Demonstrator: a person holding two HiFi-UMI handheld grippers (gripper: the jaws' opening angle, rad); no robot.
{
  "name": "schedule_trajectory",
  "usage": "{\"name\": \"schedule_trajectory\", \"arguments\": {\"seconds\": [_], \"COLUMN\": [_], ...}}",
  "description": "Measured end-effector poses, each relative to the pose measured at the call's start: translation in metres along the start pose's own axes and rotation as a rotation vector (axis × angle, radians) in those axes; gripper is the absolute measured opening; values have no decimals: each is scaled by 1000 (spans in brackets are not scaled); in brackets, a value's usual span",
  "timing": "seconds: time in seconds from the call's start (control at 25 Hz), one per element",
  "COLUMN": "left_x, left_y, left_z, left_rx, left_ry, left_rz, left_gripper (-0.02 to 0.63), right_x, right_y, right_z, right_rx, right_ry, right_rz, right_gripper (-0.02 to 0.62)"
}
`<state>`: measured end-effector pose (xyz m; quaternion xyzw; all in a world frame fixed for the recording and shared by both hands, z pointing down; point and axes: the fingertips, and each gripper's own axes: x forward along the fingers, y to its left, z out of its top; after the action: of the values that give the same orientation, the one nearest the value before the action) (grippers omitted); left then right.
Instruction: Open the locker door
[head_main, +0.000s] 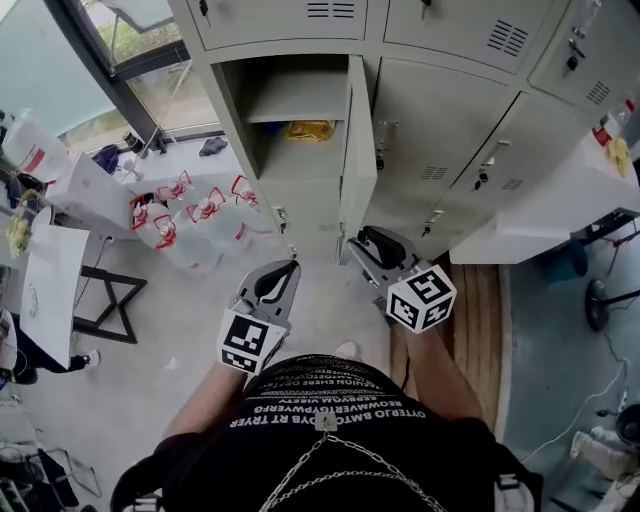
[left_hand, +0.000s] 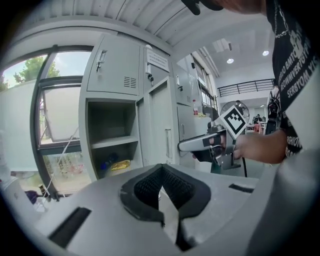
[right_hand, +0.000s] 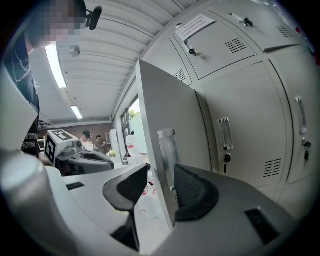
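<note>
The grey locker door (head_main: 358, 140) stands swung out, edge-on towards me, and its compartment (head_main: 295, 105) shows a shelf and a yellow packet (head_main: 310, 130). My right gripper (head_main: 362, 243) sits at the door's lower free edge. In the right gripper view the door (right_hand: 160, 115) runs between the jaws of that gripper (right_hand: 161, 170); the right pad (right_hand: 192, 192) lies close against its handle side and the left pad (right_hand: 127, 187) stands apart, so it is open. My left gripper (head_main: 290, 265) hangs free in front of the lockers. Its jaws (left_hand: 161, 166) meet at the tips with nothing held.
Closed locker doors (head_main: 450, 130) continue to the right. Packs of water bottles (head_main: 190, 215) lie on the floor at the left, below a window. A white table (head_main: 560, 210) stands at the right and another (head_main: 50, 280) at the far left.
</note>
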<state>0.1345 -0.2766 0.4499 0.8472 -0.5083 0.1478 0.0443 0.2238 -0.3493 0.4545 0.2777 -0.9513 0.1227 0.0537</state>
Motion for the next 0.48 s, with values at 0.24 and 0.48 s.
{"name": "schedule_trajectory", "arguments": {"seconds": [0.24,0.48], "left_x": [-27,-67], "left_y": [14,24], "left_z": [9,15], "left_rx": [32,62], "left_ry": [-23,-70], "left_rz": [27,-15], "left_gripper": [-2,-2], "right_x": [-23,-32], "right_y": [15,71], "right_z": [1,-1], "right_rx": [-15,-47], "right_ry": [-54,-54], "right_rz": [-93,-130], "right_gripper": [113,-3]}}
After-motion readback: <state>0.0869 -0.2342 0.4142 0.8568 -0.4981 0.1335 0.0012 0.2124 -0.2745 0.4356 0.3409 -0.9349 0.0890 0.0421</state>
